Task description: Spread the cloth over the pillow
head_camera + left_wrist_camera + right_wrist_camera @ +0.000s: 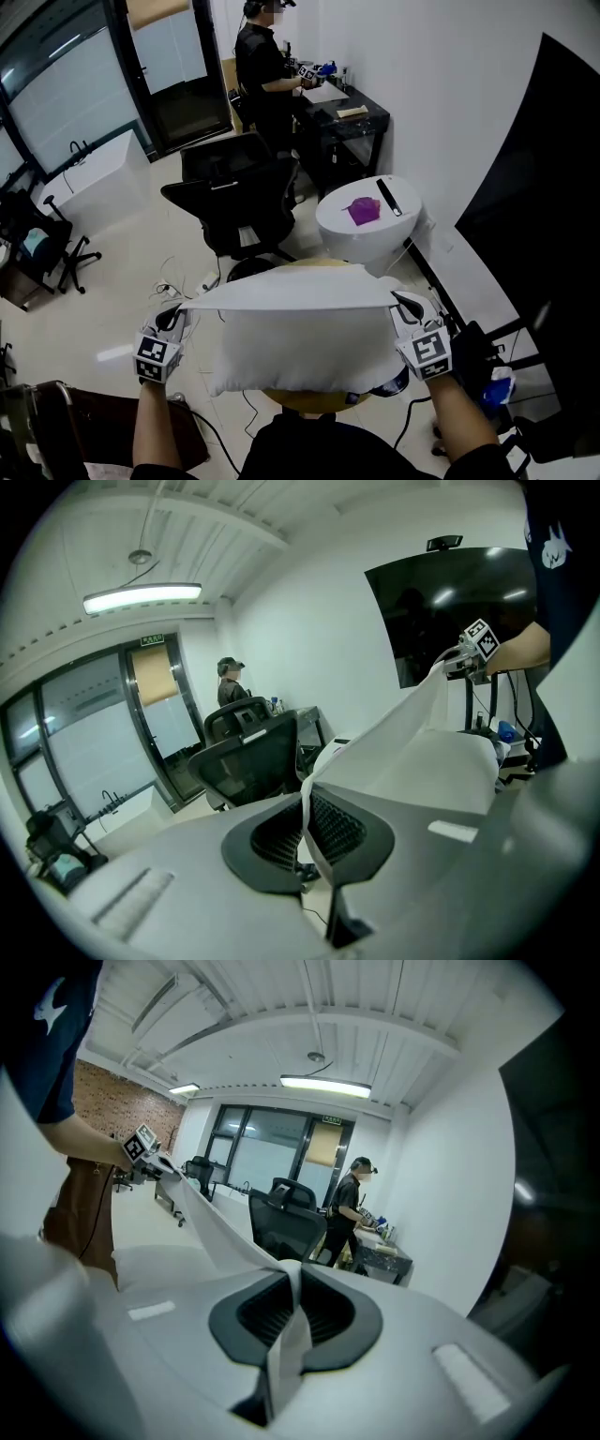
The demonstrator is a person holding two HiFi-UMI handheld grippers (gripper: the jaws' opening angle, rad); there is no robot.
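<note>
Currently we hold the cloth (291, 289) stretched between both tools, above the pillow (300, 352)

Left gripper (179, 311): jaws closed on one corner of the cloth. The left gripper view shows the white fabric pinched between the ribbed pads and running off toward the other hand

Right gripper (397, 302): likewise clamped on the opposite corner, with a strip of fabric hanging out below the pads

Pillow: lies on the round tan top (319, 401) and covers most of it; only the far rim and the near rim of the top show

Cloth: the edge between the grippers is taut and nearly level, above the far side of the pillow. Both are white, so we cannot tell from the head view how much fabric already rests on the pillow

Step in hand, as we judge it: placing the held cloth over the pillow, before lay-down. Neither corner is released yet

Next move calls for:
- working both hands together, with the edge kept taut so no fold forms
- lowering evenly until the fabric rests on the pillow, held corners past its left and right ends
- only then letting both pairs of jaws part

Risk: uneven lowering would likely skew the cloth toward one rim of the top
</note>
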